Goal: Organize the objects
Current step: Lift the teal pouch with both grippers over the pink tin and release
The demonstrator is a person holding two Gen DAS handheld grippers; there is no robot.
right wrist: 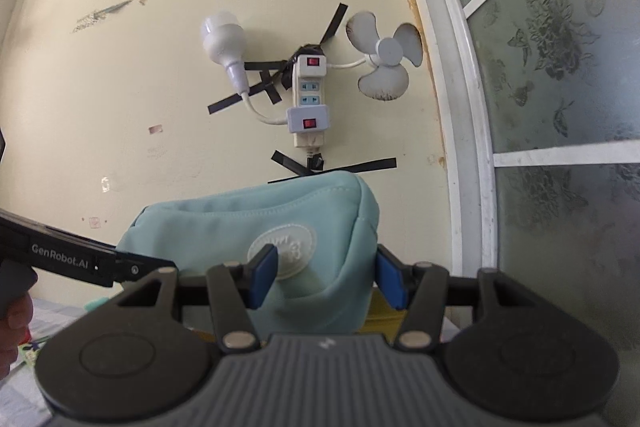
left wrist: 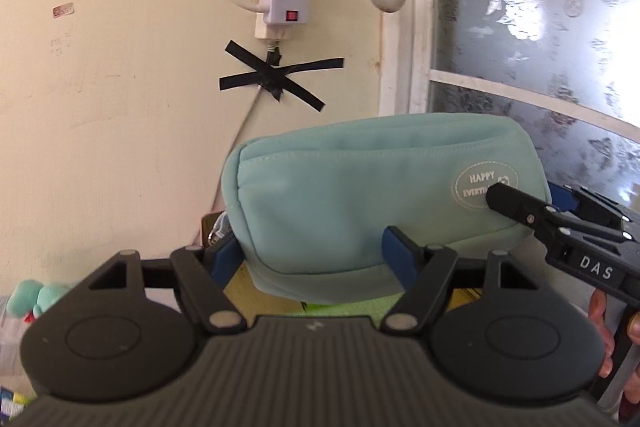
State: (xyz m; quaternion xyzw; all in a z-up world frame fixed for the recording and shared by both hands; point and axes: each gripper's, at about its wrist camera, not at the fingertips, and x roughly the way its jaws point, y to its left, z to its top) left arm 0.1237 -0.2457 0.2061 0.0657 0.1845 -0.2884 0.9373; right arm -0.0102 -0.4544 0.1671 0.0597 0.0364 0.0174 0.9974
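Aloft, teal pouch (left wrist: 360,211) between both claws

From my seat, the teal pouch (left wrist: 360,195) hides most of what lies under it: only slivers of something yellow show below its bottom edge, and I cannot tell what they are. Left of the pouch, a green plush toy (left wrist: 38,297) is blurred and half covered by the left gripper (left wrist: 312,259). The right gripper (left wrist: 520,205) covers part of the pouch's oval label, possibly "everyday".
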